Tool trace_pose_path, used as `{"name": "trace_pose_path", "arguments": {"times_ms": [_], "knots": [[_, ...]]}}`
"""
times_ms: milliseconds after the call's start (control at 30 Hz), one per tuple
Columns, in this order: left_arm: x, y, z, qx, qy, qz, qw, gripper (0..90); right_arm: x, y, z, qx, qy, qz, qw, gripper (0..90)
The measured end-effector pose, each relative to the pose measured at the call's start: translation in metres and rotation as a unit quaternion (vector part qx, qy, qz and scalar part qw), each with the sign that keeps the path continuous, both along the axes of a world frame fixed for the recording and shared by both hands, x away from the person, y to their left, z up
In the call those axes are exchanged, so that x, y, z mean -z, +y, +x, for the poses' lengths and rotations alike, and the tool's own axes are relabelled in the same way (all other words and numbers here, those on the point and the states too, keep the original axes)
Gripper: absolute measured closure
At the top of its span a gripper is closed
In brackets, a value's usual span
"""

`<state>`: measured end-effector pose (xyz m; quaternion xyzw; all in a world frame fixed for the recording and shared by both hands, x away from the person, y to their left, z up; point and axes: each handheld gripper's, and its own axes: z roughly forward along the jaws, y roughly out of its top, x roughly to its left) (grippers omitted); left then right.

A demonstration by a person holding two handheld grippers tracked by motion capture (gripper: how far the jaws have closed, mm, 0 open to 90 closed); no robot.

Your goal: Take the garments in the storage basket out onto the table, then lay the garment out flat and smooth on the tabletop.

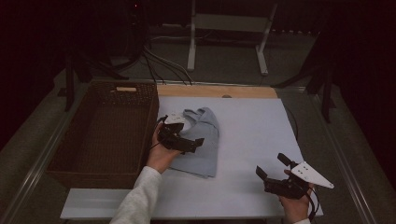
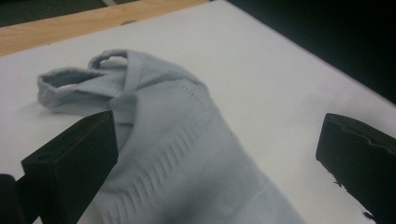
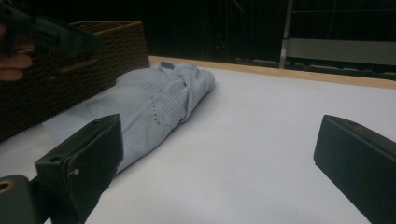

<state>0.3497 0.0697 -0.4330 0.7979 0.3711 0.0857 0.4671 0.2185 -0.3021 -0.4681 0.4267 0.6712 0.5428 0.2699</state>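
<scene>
Pale-blue knit garment (image 1: 201, 140) lies folded just right of wicker basket (image 1: 105, 133). Left gripper (image 1: 198, 142) over garment, jaws wide, nothing clamped. Right gripper (image 1: 271, 168) well right of basket, jaws apart (idle). Next grab: pinch all folded layers, lift level into basket.

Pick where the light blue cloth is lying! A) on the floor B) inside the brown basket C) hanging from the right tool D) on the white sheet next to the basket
D. The light blue cloth lies folded on the white sheet, just beside the brown basket, with the left tool open above it and the right tool open and apart from it.
</scene>
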Motion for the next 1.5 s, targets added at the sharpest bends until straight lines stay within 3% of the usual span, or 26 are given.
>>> {"name": "trace_pose_path", "arguments": {"times_ms": [267, 433, 600, 900, 1200, 1500], "knots": [[0.003, -0.005, -0.010, -0.008, -0.025, 0.015, 0.9996, 0.0, 0.000, 0.000, 0.000, 0.001, 0.000, 0.001, 1.0000, 1.9], [0.005, -0.005, -0.015, -0.011, -0.028, 0.012, 0.9995, 0.0, 0.000, 0.000, 0.000, 0.000, 0.000, 0.000, 1.0000, 1.9], [0.009, -0.006, -0.022, -0.019, -0.041, 0.021, 0.9987, 0.0, 0.000, 0.000, 0.000, 0.000, 0.000, 0.001, 1.0000, 1.9], [0.020, -0.006, -0.030, -0.030, -0.035, 0.030, 0.9985, 0.0, 0.000, 0.000, 0.000, 0.000, 0.000, 0.001, 1.0000, 1.9], [0.033, 0.001, -0.037, -0.041, -0.043, 0.042, 0.9973, 0.0, 0.000, 0.002, 0.001, -0.001, 0.001, -0.002, 1.0000, 1.9], [0.041, 0.004, -0.041, -0.048, -0.038, 0.042, 0.9972, 2.2, 0.000, 0.002, 0.002, -0.001, 0.002, -0.002, 1.0000, 1.9]]}}
